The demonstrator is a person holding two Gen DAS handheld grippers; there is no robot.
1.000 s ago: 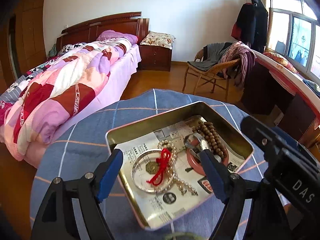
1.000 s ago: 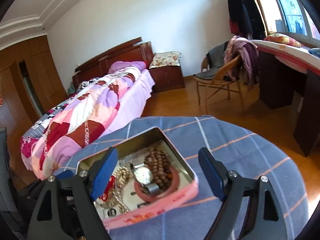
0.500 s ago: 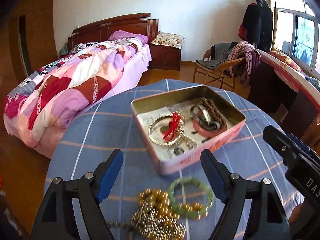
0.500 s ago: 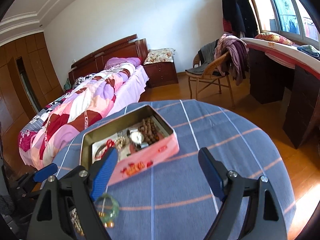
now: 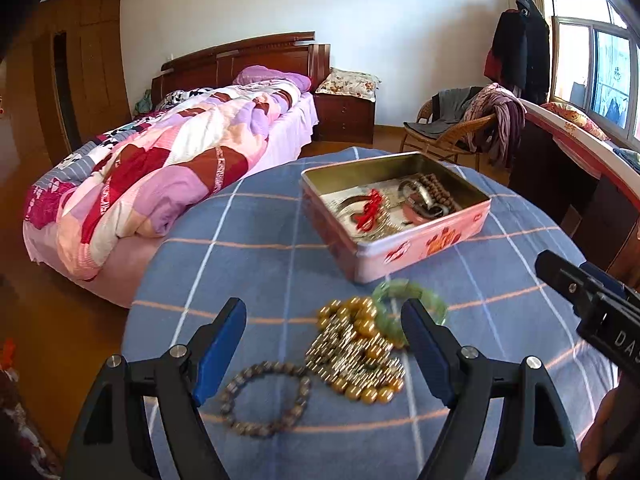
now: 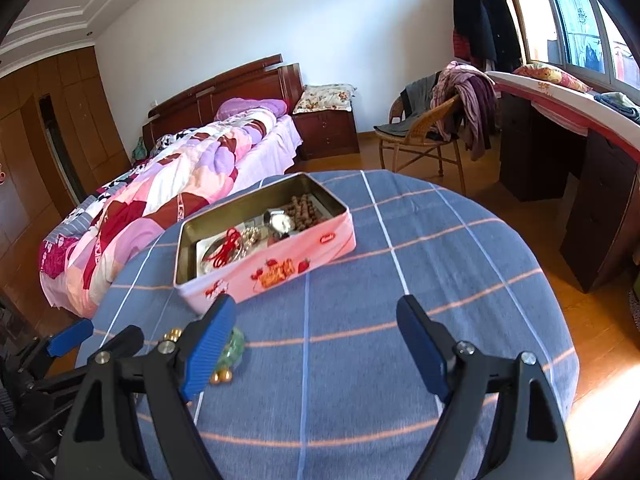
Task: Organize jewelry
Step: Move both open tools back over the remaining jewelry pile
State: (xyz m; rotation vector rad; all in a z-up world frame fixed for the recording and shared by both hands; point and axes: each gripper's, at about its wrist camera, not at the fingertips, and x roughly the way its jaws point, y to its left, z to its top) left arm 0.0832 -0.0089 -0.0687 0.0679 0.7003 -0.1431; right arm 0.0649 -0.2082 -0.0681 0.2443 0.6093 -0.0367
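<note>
Starting at the left, the left tongs (image 5: 322,350) hang wide and empty over the blue checked counter (image 5: 256,264), tipped down toward a loose heap of jewelry. Just under their left finger lies a ring of grey-brown beads (image 5: 266,398); between the two fingers sits a tangle of amber beads and gold chain (image 5: 354,352); and touching their right finger is a green bangle (image 5: 412,300), lying against the heap. Beyond the tongs, past the bangle, stands the open pink tin (image 5: 424,246), already holding a red-tasselled bangle, a watch and dark wooden beads. Further right, the right tongs (image 6: 316,344) are also spread wide with nothing between them, over bare cloth, the tin ahead and to their left and the heap off beside their left finger. The step in hand looks like the reach for the next loose piece. That probably calls for lowering the left tongs onto one strand, closing on it alone so the tangle does not drag along, then carrying it forward into the tin.
</note>
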